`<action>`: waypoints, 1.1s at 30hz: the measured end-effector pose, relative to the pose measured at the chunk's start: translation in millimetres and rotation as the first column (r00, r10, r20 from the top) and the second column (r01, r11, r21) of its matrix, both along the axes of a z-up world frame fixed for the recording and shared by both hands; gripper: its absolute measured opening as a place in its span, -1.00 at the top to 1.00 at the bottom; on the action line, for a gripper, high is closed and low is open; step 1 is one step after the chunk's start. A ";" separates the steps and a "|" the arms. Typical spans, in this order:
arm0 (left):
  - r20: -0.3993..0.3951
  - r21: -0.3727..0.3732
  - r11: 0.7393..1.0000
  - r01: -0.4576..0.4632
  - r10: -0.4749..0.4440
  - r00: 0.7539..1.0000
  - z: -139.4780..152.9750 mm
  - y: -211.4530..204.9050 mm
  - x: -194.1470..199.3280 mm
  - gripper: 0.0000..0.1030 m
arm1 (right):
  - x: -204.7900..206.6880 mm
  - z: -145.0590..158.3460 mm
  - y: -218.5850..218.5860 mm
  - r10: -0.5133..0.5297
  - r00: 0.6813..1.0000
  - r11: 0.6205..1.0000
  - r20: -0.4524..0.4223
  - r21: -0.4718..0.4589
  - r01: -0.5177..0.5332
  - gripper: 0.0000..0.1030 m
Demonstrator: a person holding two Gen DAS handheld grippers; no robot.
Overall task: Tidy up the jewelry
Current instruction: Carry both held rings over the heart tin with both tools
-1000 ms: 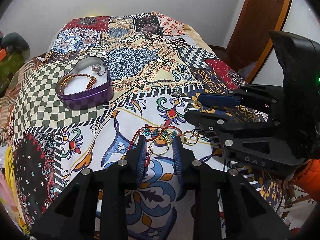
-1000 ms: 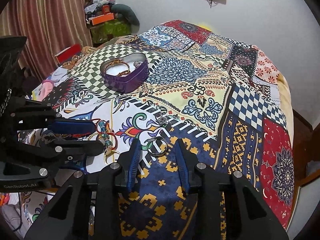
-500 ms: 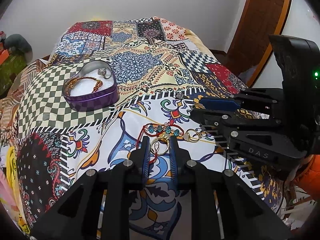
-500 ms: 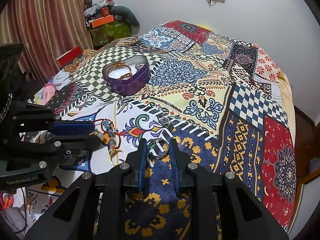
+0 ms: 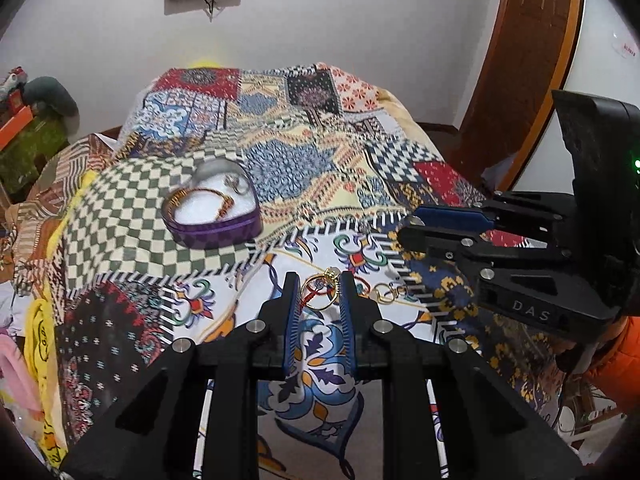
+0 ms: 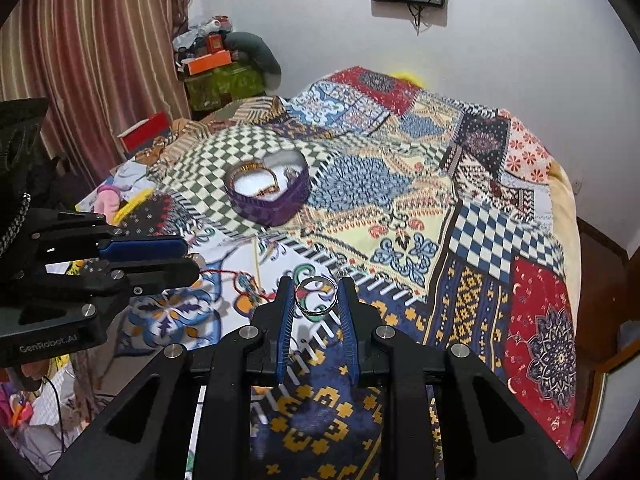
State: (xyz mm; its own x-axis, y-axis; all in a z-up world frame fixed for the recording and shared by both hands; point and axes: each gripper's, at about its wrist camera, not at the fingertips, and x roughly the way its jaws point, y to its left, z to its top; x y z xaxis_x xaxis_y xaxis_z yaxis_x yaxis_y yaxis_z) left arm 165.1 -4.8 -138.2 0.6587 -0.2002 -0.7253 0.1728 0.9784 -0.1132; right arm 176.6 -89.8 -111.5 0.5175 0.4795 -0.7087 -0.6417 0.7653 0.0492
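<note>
My left gripper point(image 5: 319, 294) is shut on a gold ring point(image 5: 320, 294) and holds it above the patterned bedspread. My right gripper point(image 6: 316, 298) is shut on a silver ring point(image 6: 316, 298), also lifted off the bed. A purple heart-shaped tin point(image 5: 212, 210) with white lining sits further back on the checkered patch; it holds a gold-red bracelet point(image 5: 200, 196) and a silver ring point(image 5: 236, 184). The tin also shows in the right wrist view point(image 6: 268, 192). A red beaded bracelet point(image 6: 244, 284) and gold earrings point(image 5: 386, 292) lie on the bed below the grippers.
The patchwork bedspread point(image 6: 440, 200) covers the bed. The bed's right edge drops off toward a wooden door point(image 5: 520, 60). Clutter and boxes point(image 6: 216, 64) stand by a striped curtain point(image 6: 80, 60) on the left. The other gripper's body point(image 5: 520, 256) is close on the right.
Both grippers closed on their rings and lifted them off the bedspread. Both views have tilted up and show more of the wall.
</note>
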 end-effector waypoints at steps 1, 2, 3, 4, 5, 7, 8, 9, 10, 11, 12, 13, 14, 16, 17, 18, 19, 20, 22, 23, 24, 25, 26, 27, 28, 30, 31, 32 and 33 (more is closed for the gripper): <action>0.008 -0.001 1.000 -0.004 0.004 1.000 3.0 1.6 -0.9 0.64 | -0.4 2.4 0.6 0.000 1.000 1.000 0.005 0.003 0.000 0.61; 0.015 -0.001 1.000 -0.008 0.008 1.000 5.7 3.1 -1.7 0.64 | -1.5 5.7 1.9 0.001 1.000 1.000 0.011 0.007 -0.001 0.61; 0.020 -0.001 1.000 -0.012 0.012 1.000 8.0 4.6 -2.4 0.64 | -2.2 8.5 3.2 0.002 1.000 1.000 0.017 0.011 -0.002 0.61; 0.029 -0.001 1.000 -0.018 0.018 0.999 11.2 6.9 -3.4 0.64 | -2.8 10.7 4.0 0.002 1.000 1.000 0.021 0.015 -0.002 0.61; 0.035 -0.001 1.000 -0.022 0.022 0.999 13.2 8.7 -3.5 0.64 | -3.4 13.4 5.5 0.003 1.000 1.000 0.026 0.019 -0.004 0.61; 0.050 -0.003 0.999 -0.032 0.033 0.998 18.4 13.6 -4.2 0.64 | -4.4 20.2 9.3 0.004 0.999 1.000 0.041 0.030 -0.006 0.61; 0.055 -0.005 0.999 -0.036 0.036 0.998 20.2 15.9 -4.9 0.64 | -4.4 22.8 10.7 0.005 0.999 0.999 0.045 0.037 -0.007 0.61; 0.063 -0.005 0.999 -0.041 0.042 0.997 23.0 18.5 -5.4 0.64 | -4.5 25.8 12.3 0.005 0.999 0.999 0.050 0.045 -0.008 0.61; 0.072 -0.004 0.999 -0.048 0.048 0.996 25.7 21.0 -5.9 0.64 | -4.4 29.1 14.3 0.006 0.998 0.999 0.055 0.054 -0.009 0.61; 0.078 -0.003 0.999 -0.052 0.052 0.996 27.5 23.0 -5.8 0.64 | -4.4 31.9 16.4 0.007 0.998 0.998 0.060 0.061 -0.011 0.61; 0.087 -0.003 0.998 -0.058 0.058 0.994 30.2 25.8 -5.7 0.64 | -4.1 34.8 18.6 0.007 0.998 0.998 0.066 0.067 -0.012 0.61; 0.094 -0.004 0.998 -0.064 0.064 0.994 32.4 28.1 -5.5 0.64 | -4.9 36.9 20.0 0.007 0.997 0.997 0.071 0.073 -0.012 0.61; 0.099 -0.006 0.998 -0.067 0.068 0.993 34.1 30.4 -5.3 0.64 | -4.3 40.2 22.3 0.008 0.997 0.997 0.076 0.082 -0.014 0.61; 0.110 -0.008 0.997 -0.076 0.076 0.991 37.7 35.2 -4.8 0.64 | -3.1 44.5 25.7 0.012 0.996 0.995 0.084 0.096 -0.020 0.61; 0.116 -0.009 0.997 -0.080 0.081 0.990 39.1 37.7 -4.4 0.64 | -2.5 46.7 27.9 0.013 0.996 0.994 0.088 0.103 -0.022 0.61; 0.120 -0.010 0.996 -0.084 0.084 0.989 40.2 39.5 -4.2 0.64 | -1.8 48.3 30.0 0.014 0.996 0.994 0.092 0.108 -0.024 0.61; 0.125 -0.011 0.996 -0.089 0.089 0.988 41.4 42.1 -3.6 0.64 | -1.8 49.1 31.4 0.016 0.995 0.993 0.094 0.113 -0.026 0.61; 0.128 -0.012 0.996 -0.092 0.092 0.987 41.7 43.5 -3.4 0.64 | -1.2 49.6 33.1 0.017 0.995 0.993 0.095 0.115 -0.028 0.61; 0.133 -0.015 0.995 -0.099 0.101 0.986 42.1 47.1 -2.2 0.64 | 0.8 49.3 36.4 0.018 0.995 0.992 0.099 0.119 -0.030 0.61; 0.134 -0.018 0.994 -0.105 0.107 0.985 41.8 49.4 -0.9 0.64 | 2.3 49.2 37.2 0.020 0.995 0.992 0.097 0.119 -0.031 0.61; 0.135 -0.021 0.994 -0.110 0.112 0.984 41.3 51.4 0.2 0.64 | 4.1 48.2 38.8 0.020 0.995 0.992 0.095 0.120 -0.031 0.61; 0.136 -0.024 0.993 -0.115 0.117 0.984 40.9 53.1 0.9 0.64 | 5.5 47.4 39.7 0.019 0.995 0.992 0.093 0.121 -0.030 0.61; 0.136 -0.026 0.992 -0.121 0.123 0.983 40.2 55.3 2.6 0.64 | 7.3 46.1 41.2 0.018 0.996 0.992 0.089 0.122 -0.029 0.61; 0.138 -0.028 0.991 -0.128 0.131 0.982 39.2 57.6 4.7 0.64 | 10.7 44.1 43.0 0.016 0.996 0.992 0.084 0.124 -0.026 0.61; 0.138 -0.029 0.991 -0.134 0.137 0.981 38.2 59.4 6.8 0.64 | 12.7 43.1 43.9 0.014 0.997 0.992 0.080 0.124 -0.024 0.61; 0.136 -0.032 0.989 -0.144 0.147 0.980 35.7 63.4 11.5 0.64 | 17.8 41.5 46.8 0.011 0.997 0.992 0.076 0.122 -0.020 0.61; 0.135 -0.032 0.988 -0.150 0.153 0.979 33.7 65.8 14.7 0.64 | 21.8 39.5 48.9 0.009 0.997 0.993 0.071 0.120 -0.018 0.61; 0.133 -0.031 0.988 -0.153 0.156 0.979 31.9 67.3 17.1 0.64 | 23.5 38.5 49.8 0.009 0.998 0.993 0.068 0.121 -0.017 0.61; 0.129 -0.032 0.987 -0.157 0.160 0.979 29.4 69.5 20.9 0.64 | 27.0 36.4 51.5 0.009 0.998 0.993 0.061 0.120 -0.017 0.61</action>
State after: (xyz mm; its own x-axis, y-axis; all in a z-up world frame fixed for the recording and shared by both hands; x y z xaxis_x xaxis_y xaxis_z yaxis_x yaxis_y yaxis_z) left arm 186.0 64.7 -108.8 0.7719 -0.1005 -0.6278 0.0305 0.9921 -0.1214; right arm 203.5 -38.3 -75.1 0.5510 0.5665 -0.6128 -0.6561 0.7478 0.1014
